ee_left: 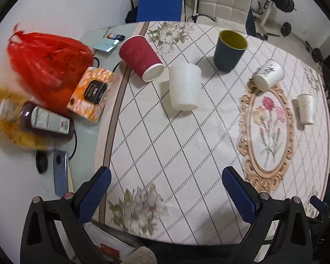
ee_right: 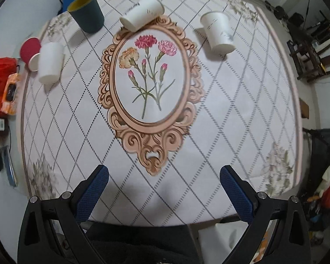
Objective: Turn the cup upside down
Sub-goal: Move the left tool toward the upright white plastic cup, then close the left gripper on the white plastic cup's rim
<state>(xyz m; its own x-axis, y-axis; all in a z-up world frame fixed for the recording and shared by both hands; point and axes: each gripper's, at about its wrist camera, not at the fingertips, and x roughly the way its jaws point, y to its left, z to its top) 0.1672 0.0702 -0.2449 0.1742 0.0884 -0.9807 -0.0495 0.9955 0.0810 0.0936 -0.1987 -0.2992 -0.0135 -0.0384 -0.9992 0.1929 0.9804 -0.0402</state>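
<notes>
A patterned tablecloth [ee_right: 209, 110] with a diamond grid and an oval carnation medallion [ee_right: 149, 81] fills most of both views. In the left wrist view a red plastic bag [ee_left: 46, 66] bulges at the upper left, with an orange tissue pack [ee_left: 91, 93] and a dark bottle [ee_left: 47, 121] just below it.

The cups sit across the upper part of the frames. A dark teal cup [ee_left: 228, 50] with a yellow inside stands upright at upper centre, mouth open. A red ribbed paper cup [ee_left: 140, 58] lies tipped on its side left of it, and a plain white cup [ee_left: 183, 85] stands rim down just beside the red one. A printed white cup [ee_left: 268, 74] lies on its side at the medallion's top edge, and another white cup [ee_left: 305, 109] stands rim down at the right.

The left gripper [ee_left: 165, 194] and the right gripper [ee_right: 164, 190] sit at the bottom of their frames, fingers spread wide, holding nothing, well apart from every cup.
</notes>
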